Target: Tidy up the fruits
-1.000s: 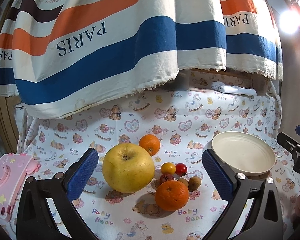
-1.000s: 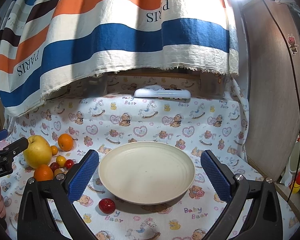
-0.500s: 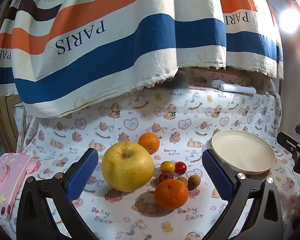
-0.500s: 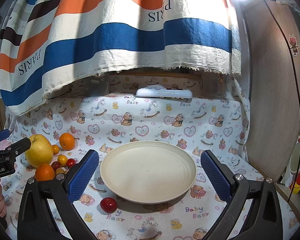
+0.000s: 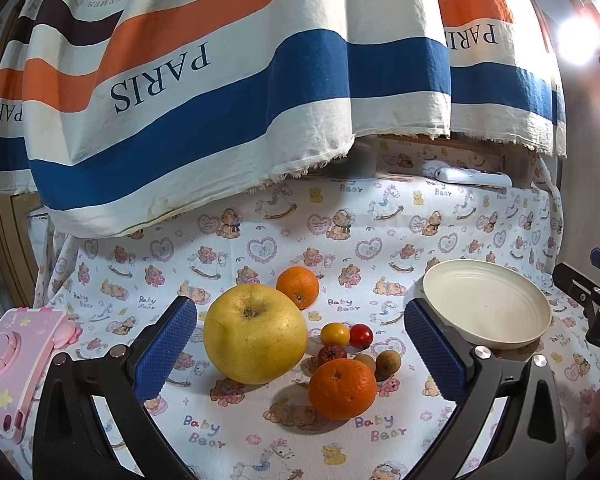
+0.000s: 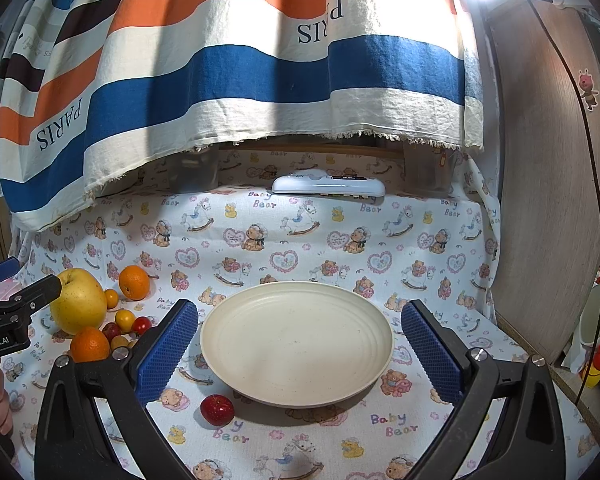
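A big yellow apple [image 5: 255, 334] lies on the bear-print cloth between the wide-open fingers of my left gripper [image 5: 300, 344]. Around it lie a far orange [image 5: 298, 286], a near orange [image 5: 342, 388], a yellow tomato [image 5: 335, 334], a red tomato [image 5: 361, 335], a dark red fruit [image 5: 332, 354] and two small brown fruits [image 5: 387, 359]. The cream plate [image 6: 296, 342] is empty and sits between the open fingers of my right gripper [image 6: 299, 346]. A small red apple [image 6: 217, 409] lies just in front of the plate's left edge. The fruit pile [image 6: 88, 312] shows at the left of the right wrist view.
A striped "PARIS" cloth [image 5: 236, 92] hangs low over the back. A white remote [image 6: 328, 188] lies at the rear. A pink toy [image 5: 16, 364] sits at the left edge. A wooden panel [image 6: 548, 200] bounds the right side, with a cup [image 6: 598, 316] beyond it.
Both views have shifted slightly; the fruit and plate sit a touch closer in frame. Nothing was taken hold of or let go.
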Demonstrator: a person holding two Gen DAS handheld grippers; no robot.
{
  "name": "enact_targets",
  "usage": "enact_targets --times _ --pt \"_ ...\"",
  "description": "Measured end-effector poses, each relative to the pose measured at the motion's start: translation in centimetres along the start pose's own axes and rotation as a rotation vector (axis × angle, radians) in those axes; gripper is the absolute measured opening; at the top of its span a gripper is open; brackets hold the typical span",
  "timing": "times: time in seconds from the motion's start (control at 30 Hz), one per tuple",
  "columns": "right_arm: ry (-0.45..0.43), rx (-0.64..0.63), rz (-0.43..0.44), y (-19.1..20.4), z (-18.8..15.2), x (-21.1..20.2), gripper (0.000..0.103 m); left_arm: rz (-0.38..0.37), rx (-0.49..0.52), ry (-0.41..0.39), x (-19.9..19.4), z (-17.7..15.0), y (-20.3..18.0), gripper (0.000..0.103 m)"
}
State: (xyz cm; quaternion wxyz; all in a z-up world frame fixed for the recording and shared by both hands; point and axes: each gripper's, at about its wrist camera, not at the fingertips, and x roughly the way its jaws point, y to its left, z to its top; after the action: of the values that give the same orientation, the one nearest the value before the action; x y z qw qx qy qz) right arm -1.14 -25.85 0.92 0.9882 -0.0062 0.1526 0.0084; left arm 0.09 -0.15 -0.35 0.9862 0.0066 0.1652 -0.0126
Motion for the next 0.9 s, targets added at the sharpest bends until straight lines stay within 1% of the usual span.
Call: enact_targets --times 0.9 --pt "0.000 0.008 -0.001 -0.07 -0.01 -0.04 0.102 -0.003 0.004 0.011 0.04 0.10 0.00 0.103"
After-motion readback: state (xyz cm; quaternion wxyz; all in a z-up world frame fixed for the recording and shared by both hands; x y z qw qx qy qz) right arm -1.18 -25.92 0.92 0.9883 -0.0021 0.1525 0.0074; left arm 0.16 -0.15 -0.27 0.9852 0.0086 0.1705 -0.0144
